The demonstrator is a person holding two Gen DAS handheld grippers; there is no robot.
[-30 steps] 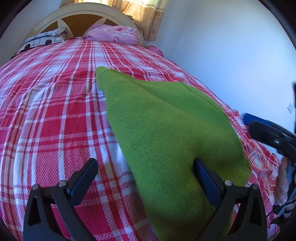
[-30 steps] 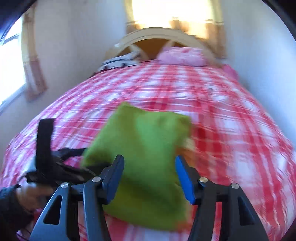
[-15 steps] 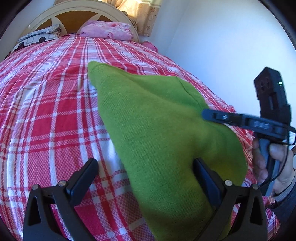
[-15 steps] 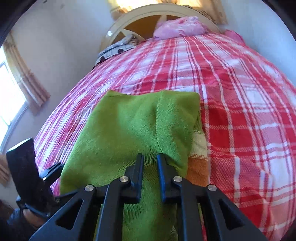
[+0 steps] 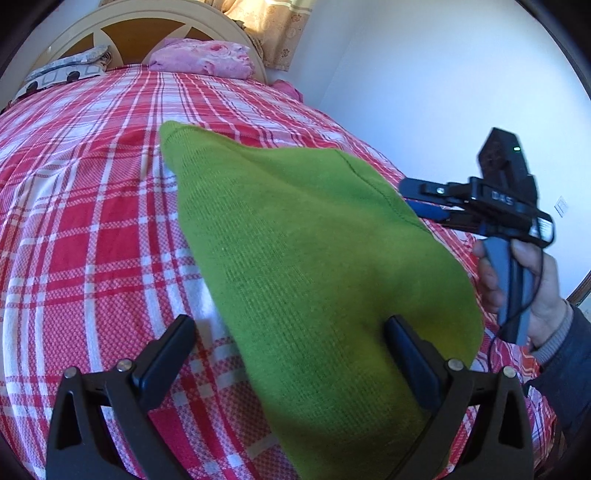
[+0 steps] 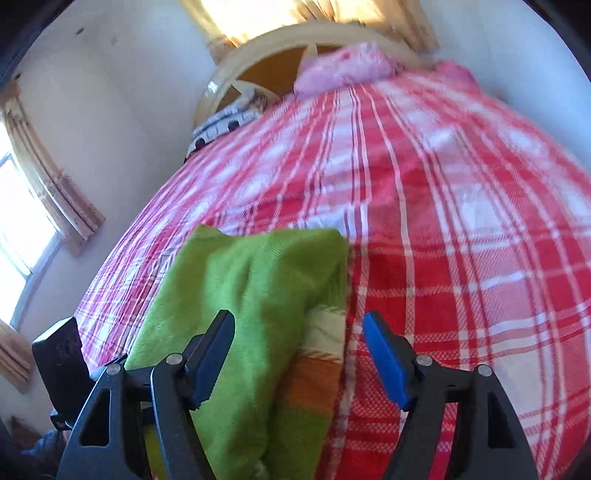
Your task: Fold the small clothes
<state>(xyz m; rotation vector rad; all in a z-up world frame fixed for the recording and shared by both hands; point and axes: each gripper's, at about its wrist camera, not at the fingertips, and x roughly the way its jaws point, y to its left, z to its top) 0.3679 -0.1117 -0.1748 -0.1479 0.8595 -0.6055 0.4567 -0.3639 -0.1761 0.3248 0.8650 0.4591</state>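
The bed (image 5: 92, 229) wears a red and white checked cover, with a grey patterned pillow (image 5: 62, 72) at the far left of the headboard (image 5: 122, 22) and a pink pillow (image 5: 203, 59) beside it. On the cover lies the green knit (image 5: 303, 236), folded into a long pad that runs from mid-bed toward the near edge. The left gripper (image 5: 288, 354) hangs low over its near end with jaws spread wide; the left finger (image 5: 166, 354) is over bare cover, the right finger (image 5: 410, 354) over the knit, and nothing is pinched between them. Further right, beside the knit's right edge, a hand (image 5: 524, 280) holds the right gripper (image 6: 299, 350) by its handle. In the right wrist view its jaws are opening: the knit lies under and between them, with white and orange stripes showing at its right edge, but the pads do not press on it. The blue pad (image 6: 384, 362) stands over checked cover just right of the knit. A curtain (image 5: 273, 26) hangs behind the headboard, by the white wall (image 5: 443, 74).
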